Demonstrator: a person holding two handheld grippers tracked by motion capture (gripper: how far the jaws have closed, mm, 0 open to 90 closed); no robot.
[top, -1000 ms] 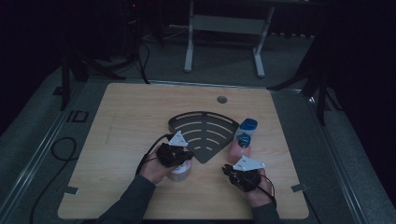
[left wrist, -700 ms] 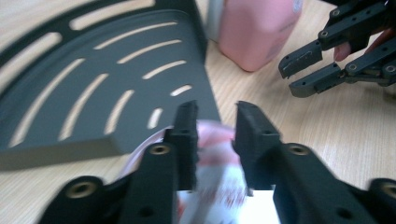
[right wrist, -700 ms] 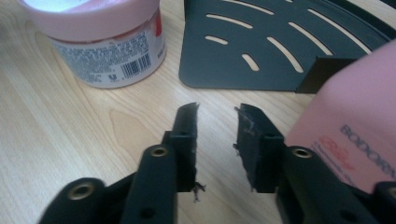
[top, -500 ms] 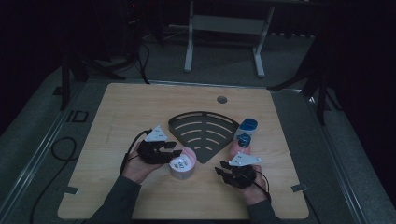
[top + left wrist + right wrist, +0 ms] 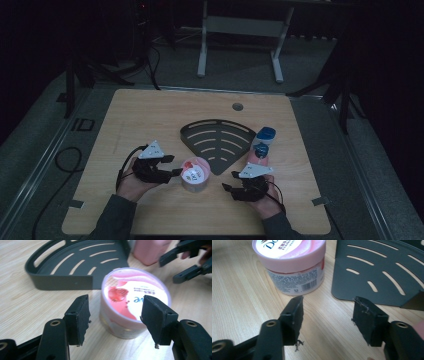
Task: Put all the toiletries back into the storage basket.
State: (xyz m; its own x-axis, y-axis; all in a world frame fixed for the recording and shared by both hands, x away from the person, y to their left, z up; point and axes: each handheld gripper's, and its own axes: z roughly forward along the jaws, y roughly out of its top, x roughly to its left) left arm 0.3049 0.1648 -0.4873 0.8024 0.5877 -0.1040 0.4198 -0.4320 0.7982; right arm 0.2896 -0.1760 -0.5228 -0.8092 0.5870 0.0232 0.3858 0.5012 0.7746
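A pink-lidded cream jar point(image 5: 195, 172) point(image 5: 133, 302) point(image 5: 292, 265) stands upright on the wooden table, just in front of a black fan-shaped slotted rack point(image 5: 217, 140) point(image 5: 75, 265) point(image 5: 374, 270). My left gripper point(image 5: 173, 166) point(image 5: 117, 315) sits left of the jar. Its jaws have just been opening and stand open, with the jar at their tips and neither pad pressing it. On the jar's right, my right gripper point(image 5: 228, 183) point(image 5: 328, 315) points at it. Its jaws have also been opening and hold nothing. A pink bottle point(image 5: 260, 154) point(image 5: 150, 251) with a blue cap stands right of the rack.
A blue-and-white container point(image 5: 265, 134) stands behind the pink bottle. A round hole point(image 5: 237, 106) is in the table's far side. A black cable point(image 5: 65, 160) loops on the floor at left. A metal stand point(image 5: 240, 30) is beyond the table.
My left gripper has let go of the jar and slid left off it; the jar now stands alone. Both grippers' jaws have spread. The right hand has hardly moved.
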